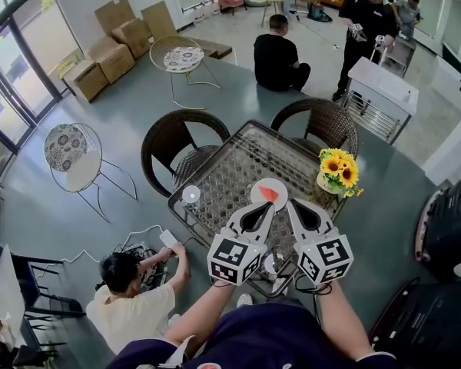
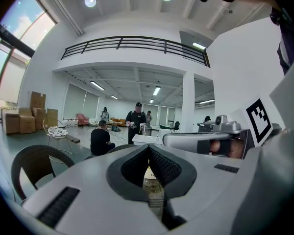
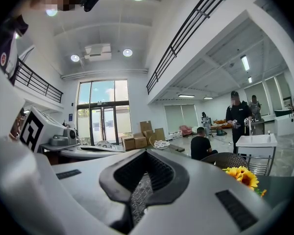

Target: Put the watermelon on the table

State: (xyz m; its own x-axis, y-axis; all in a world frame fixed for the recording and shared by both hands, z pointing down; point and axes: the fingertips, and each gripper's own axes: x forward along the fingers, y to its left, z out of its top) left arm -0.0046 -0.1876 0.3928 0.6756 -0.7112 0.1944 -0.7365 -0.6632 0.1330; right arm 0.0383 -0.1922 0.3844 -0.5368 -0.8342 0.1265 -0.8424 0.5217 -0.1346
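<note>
A red watermelon slice point(image 1: 270, 194) lies on a small white plate point(image 1: 275, 184) on the glass-topped wicker table point(image 1: 230, 164). My left gripper point(image 1: 266, 205) points up and to the right, its tip at the near edge of that plate. Its jaws are shut with nothing between them, and they meet at the tip in the left gripper view point(image 2: 148, 149). My right gripper point(image 1: 291, 203) hovers beside it, just right of the plate, also shut and empty point(image 3: 146, 153). The slice does not show in either gripper view.
A pot of sunflowers point(image 1: 338, 169) point(image 3: 242, 176) stands at the table's right edge, and a small round glass point(image 1: 190, 194) sits at its left. Two wicker chairs point(image 1: 177, 141) point(image 1: 320, 121) stand on the far side. A person point(image 1: 127, 287) crouches at the lower left.
</note>
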